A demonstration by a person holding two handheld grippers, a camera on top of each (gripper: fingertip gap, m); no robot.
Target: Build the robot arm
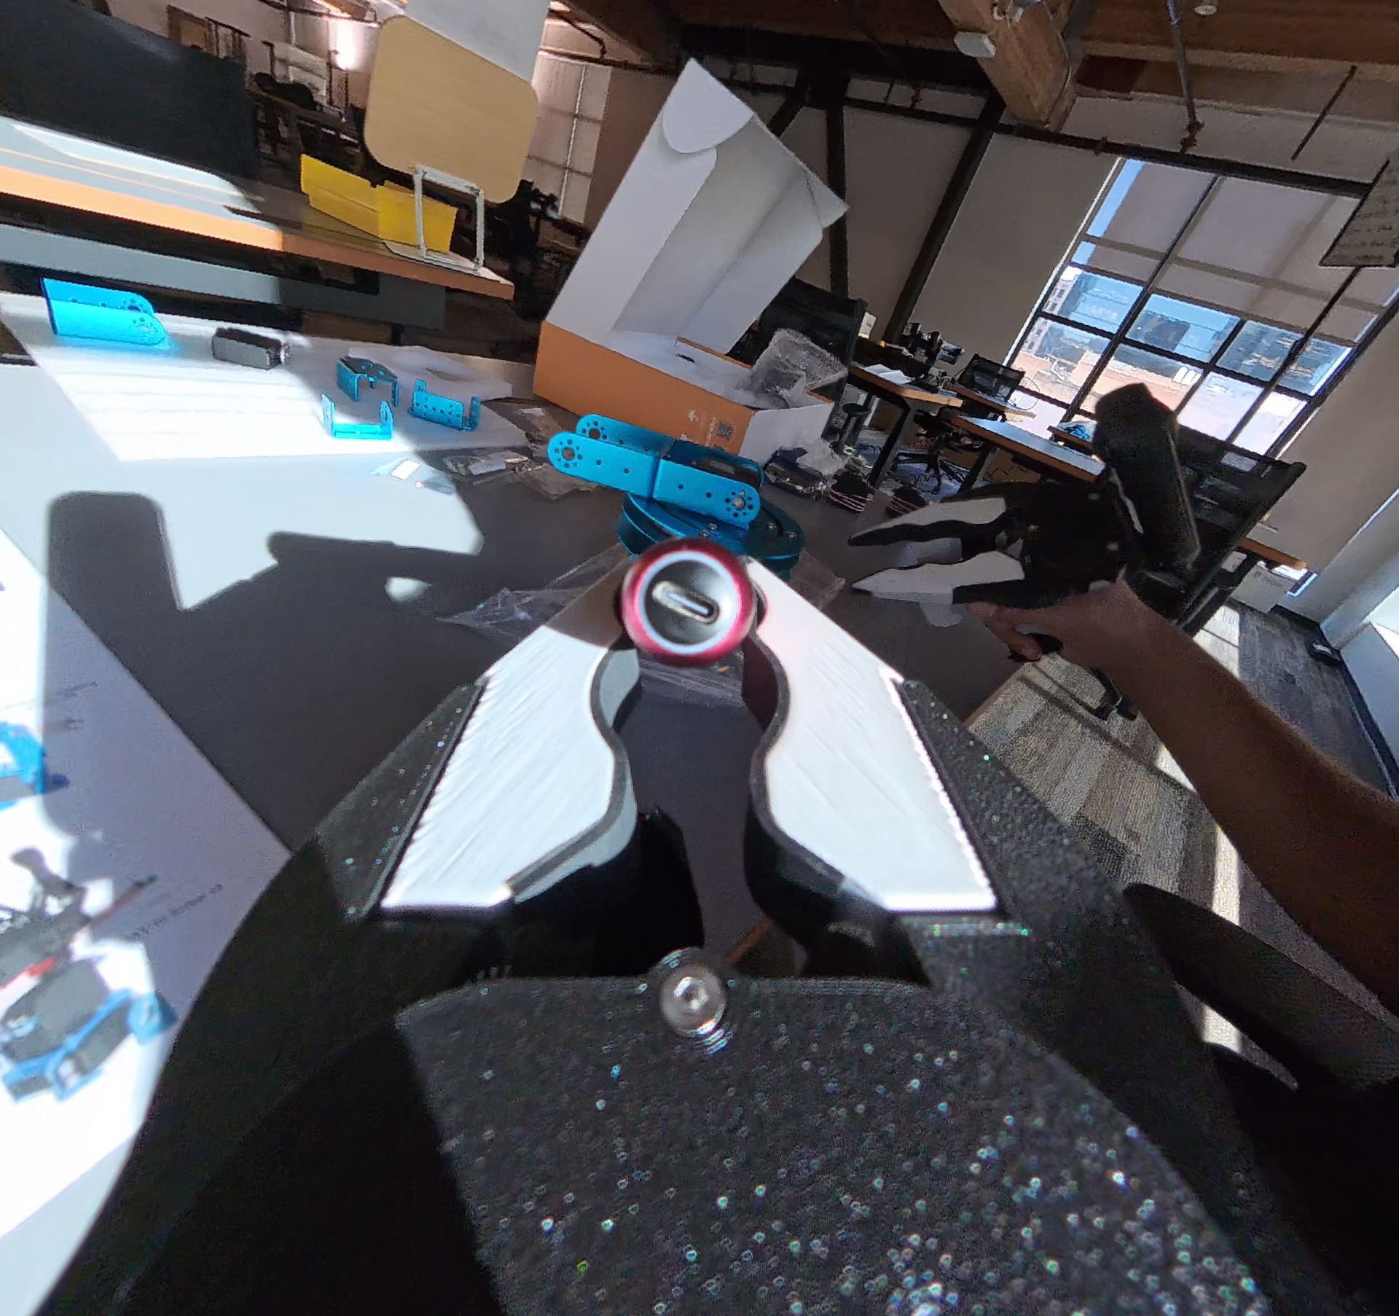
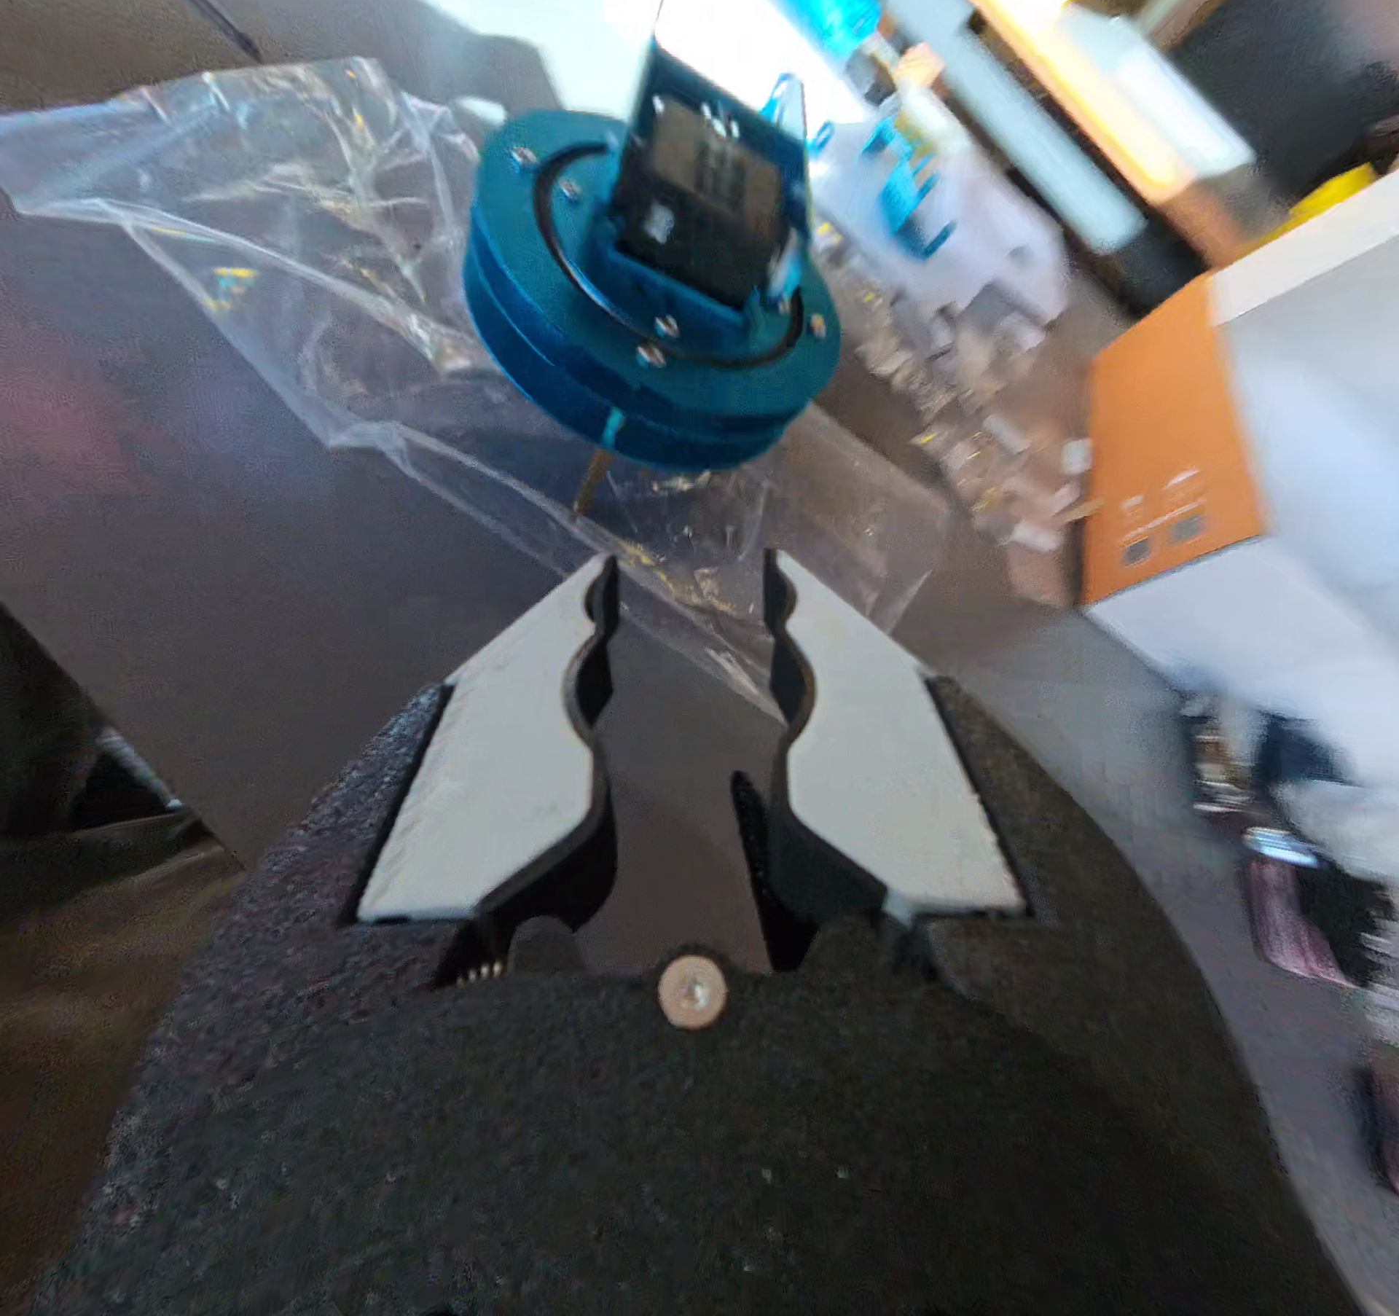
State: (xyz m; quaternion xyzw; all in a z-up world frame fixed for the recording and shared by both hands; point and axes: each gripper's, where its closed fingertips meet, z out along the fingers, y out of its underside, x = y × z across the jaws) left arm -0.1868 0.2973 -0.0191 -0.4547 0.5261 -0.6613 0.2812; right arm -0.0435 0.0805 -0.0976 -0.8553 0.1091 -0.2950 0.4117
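Note:
My left gripper [image 1: 685,572] is shut on a dark cylindrical tool [image 1: 687,604] with a red rim and a slot-shaped port in its end, held above the dark table [image 1: 341,674]. Just beyond it stands a blue metal assembly [image 1: 681,481] on a round blue base. My right gripper [image 2: 690,560] is open and empty. It hovers over a crumpled clear plastic bag [image 2: 303,220], short of the same blue round-based assembly [image 2: 606,341], which holds a black servo. The right gripper also shows in the left wrist view [image 1: 859,562], held by a hand.
An open orange-and-white box [image 1: 666,341] stands behind the assembly and also shows in the right wrist view [image 2: 1166,447]. Loose blue brackets [image 1: 363,401] and small parts bags [image 1: 492,462] lie on the table. Printed sheets [image 1: 113,825] lie at left. Carpeted floor [image 1: 1098,772] is past the table's right edge. Some 25 cm of space lies between my two pairs of fingers.

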